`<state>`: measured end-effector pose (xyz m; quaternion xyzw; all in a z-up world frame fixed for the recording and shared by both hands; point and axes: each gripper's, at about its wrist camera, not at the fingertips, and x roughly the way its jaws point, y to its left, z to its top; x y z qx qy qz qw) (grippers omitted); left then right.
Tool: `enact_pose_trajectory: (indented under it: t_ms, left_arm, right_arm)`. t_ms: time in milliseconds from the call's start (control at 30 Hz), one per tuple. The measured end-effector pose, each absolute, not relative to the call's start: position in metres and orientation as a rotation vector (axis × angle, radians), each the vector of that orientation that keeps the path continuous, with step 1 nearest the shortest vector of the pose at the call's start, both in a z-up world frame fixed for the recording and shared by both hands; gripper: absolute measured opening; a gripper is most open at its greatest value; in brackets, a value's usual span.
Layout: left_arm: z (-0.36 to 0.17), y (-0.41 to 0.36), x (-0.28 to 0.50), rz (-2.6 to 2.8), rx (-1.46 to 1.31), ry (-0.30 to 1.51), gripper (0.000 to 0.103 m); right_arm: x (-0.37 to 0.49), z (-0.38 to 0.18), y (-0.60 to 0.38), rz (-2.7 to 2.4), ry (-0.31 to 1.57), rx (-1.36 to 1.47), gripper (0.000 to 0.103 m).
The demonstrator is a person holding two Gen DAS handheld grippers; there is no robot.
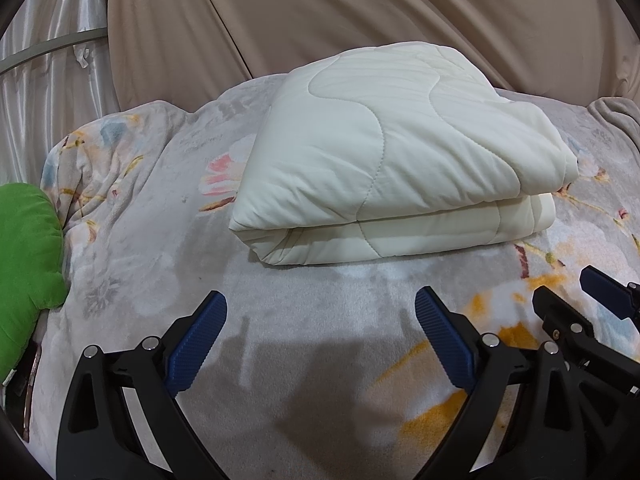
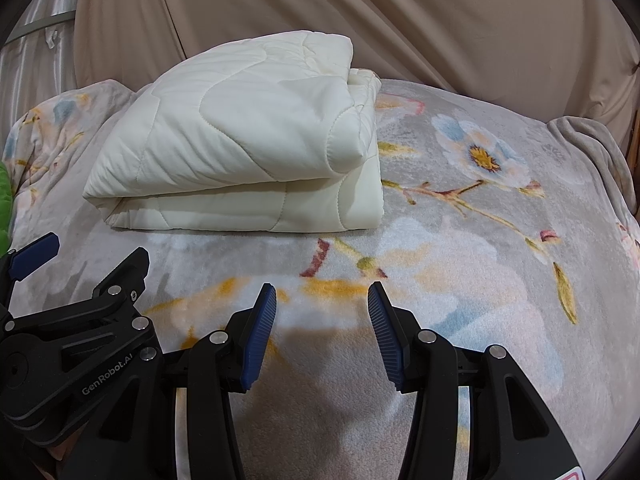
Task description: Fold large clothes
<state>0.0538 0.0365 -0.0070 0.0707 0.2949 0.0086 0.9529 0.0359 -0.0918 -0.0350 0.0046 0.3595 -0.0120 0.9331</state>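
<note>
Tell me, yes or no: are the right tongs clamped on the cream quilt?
No. The right tongs hang open over the floral blanket, clear of the folded cream quilt lying farther back.

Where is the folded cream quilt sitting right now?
The folded cream quilt lies on the floral blanket, ahead of both open grippers and touching neither. It is centre-right in the left wrist view, upper left in the right wrist view, before the beige drape.

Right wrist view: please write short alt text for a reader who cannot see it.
A folded cream quilt lies on a floral blanket. The right hand-held gripper hangs open and empty in front; the left hand-held gripper shows at left.
</note>
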Motion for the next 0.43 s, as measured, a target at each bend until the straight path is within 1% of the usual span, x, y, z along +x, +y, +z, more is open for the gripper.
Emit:
enact_pose_trajectory:
  t_ms: [100, 233, 433]
  left_arm:
    - [-0.007, 0.0364, 0.0536, 0.017, 0.143, 0.599, 0.093]
    - [-0.0065, 0.0352, 0.0535, 0.013, 0.151, 0.598, 0.09]
    - [-0.0052, 0.0363, 0.0548, 0.009, 0.151, 0.601, 0.09]
  right_arm:
    - [0.0357, -0.035, -0.0921, -0.026, 0.735, 0.009, 0.048]
    - [0.0359, -0.0356, -0.0929, -0.026, 0.736, 0.006, 0.048]
    - [0.0365, -0.0361, -0.0951, -0.028, 0.736, 0.004, 0.048]
